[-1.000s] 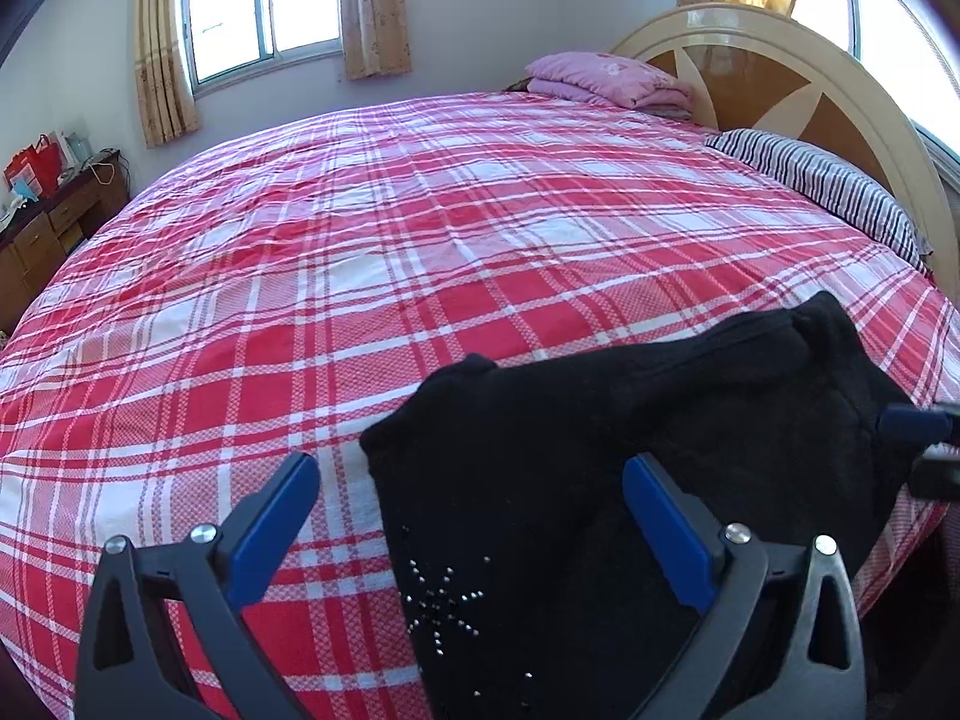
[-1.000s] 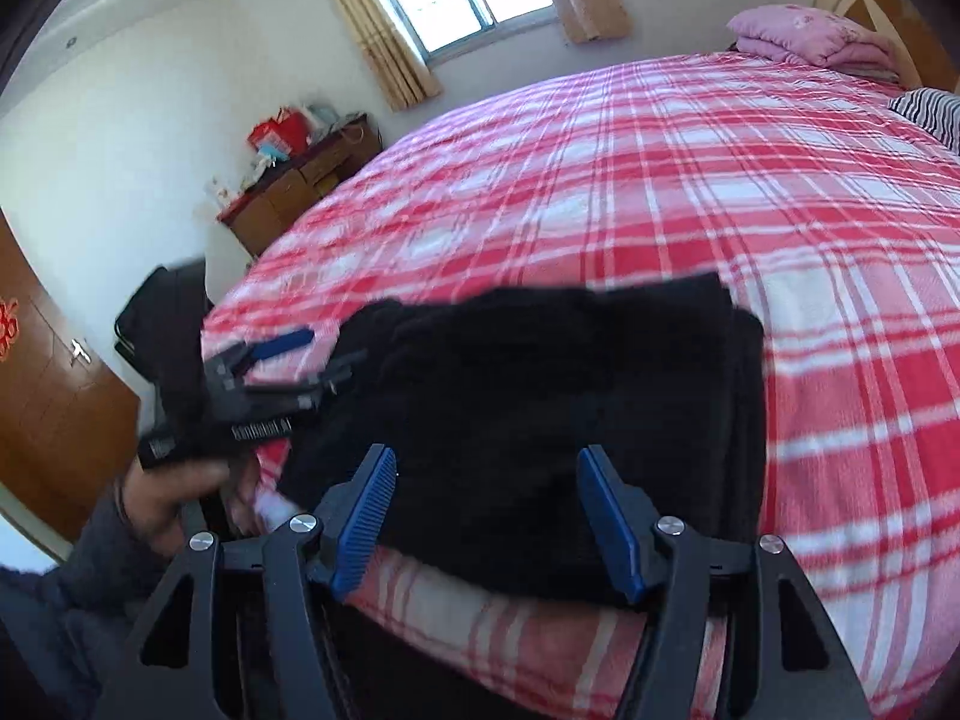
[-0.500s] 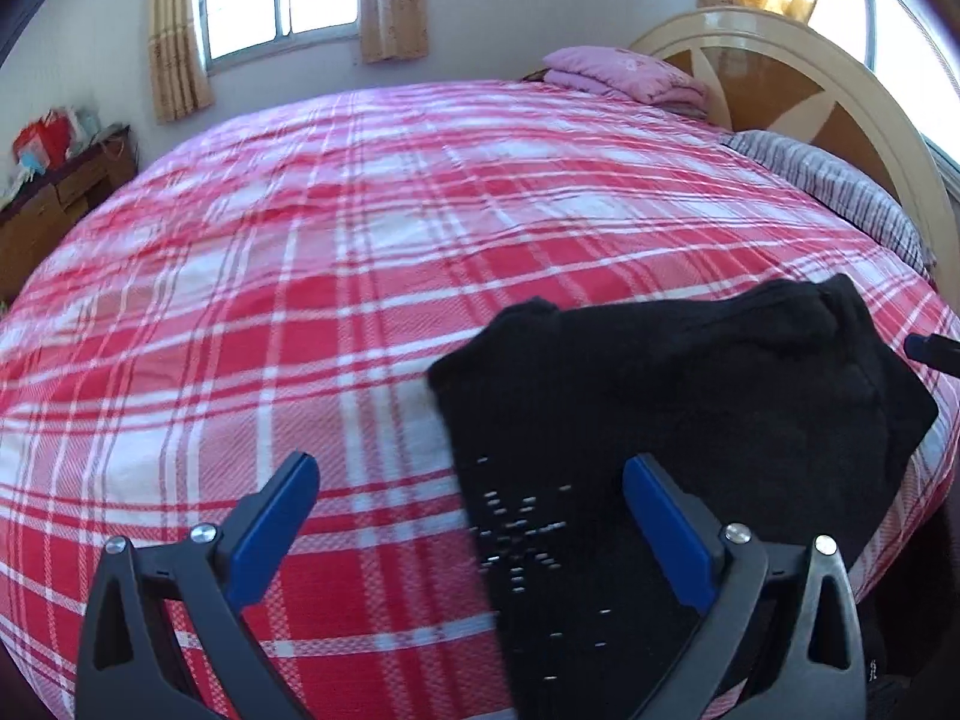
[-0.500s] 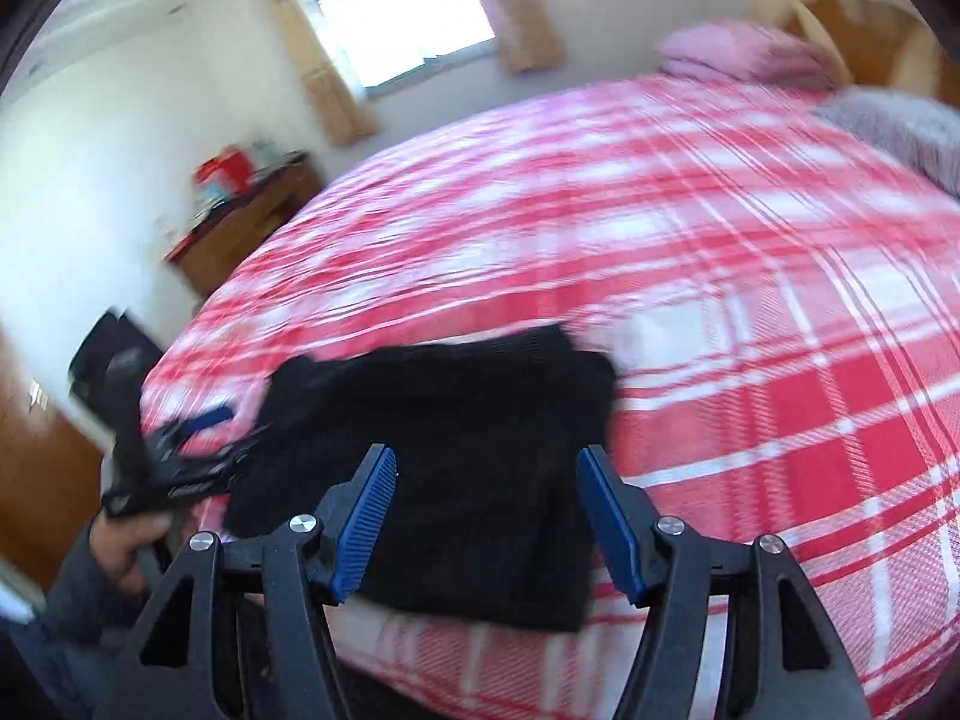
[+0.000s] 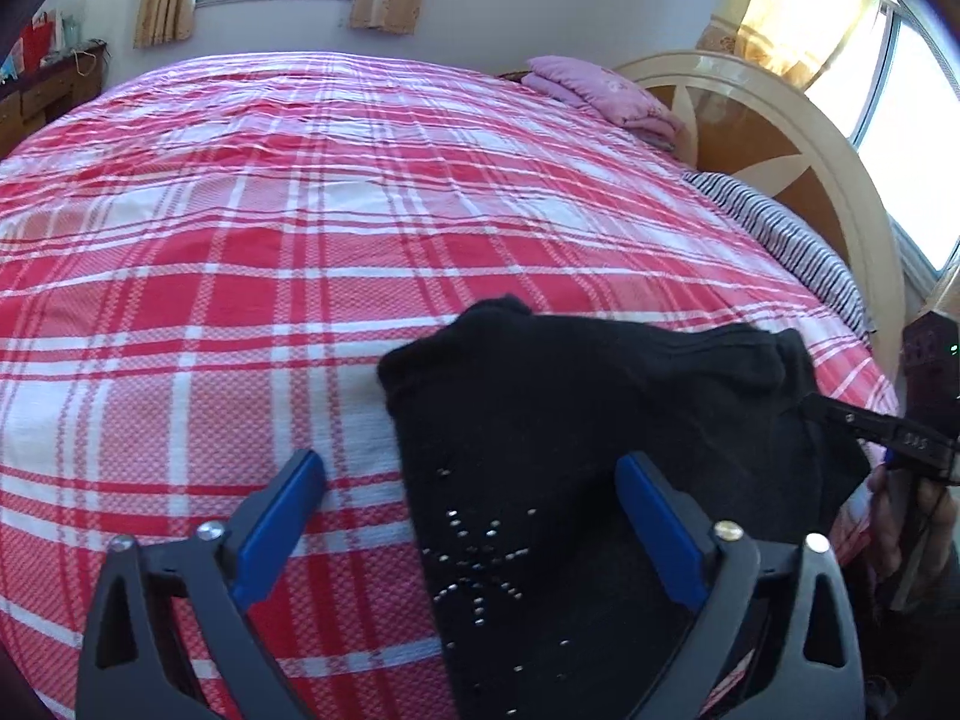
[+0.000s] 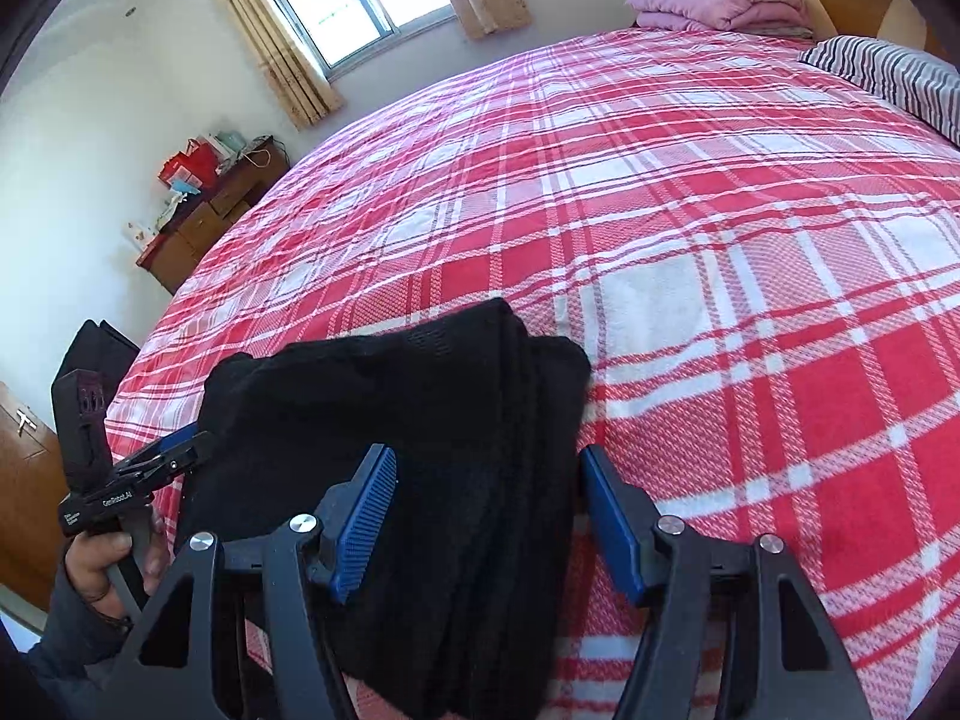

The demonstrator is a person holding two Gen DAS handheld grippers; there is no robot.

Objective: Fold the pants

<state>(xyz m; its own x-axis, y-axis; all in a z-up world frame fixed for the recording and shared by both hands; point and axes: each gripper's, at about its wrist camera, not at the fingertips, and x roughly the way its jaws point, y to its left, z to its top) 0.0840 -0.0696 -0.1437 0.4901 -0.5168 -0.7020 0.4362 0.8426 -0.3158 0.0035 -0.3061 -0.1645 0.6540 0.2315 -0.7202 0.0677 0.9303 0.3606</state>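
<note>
Plainly, the black pants (image 5: 576,432) lie folded in a thick stack at the near edge of the bed (image 5: 252,228), whose red plaid cover stretches bare and wide beyond them toward the headboard (image 5: 774,120). A pink folded blanket (image 6: 720,3) and a striped pillow (image 6: 888,78) sit far off at the head end.

The left gripper (image 5: 468,516) hangs over the stack's studded end, jaws spread wide though they have just been closing a little, its pads pressing nothing. The right gripper (image 6: 486,516) straddles the stack's layered edge, jaws half spread, cloth between them, pads not pinching it.
</note>
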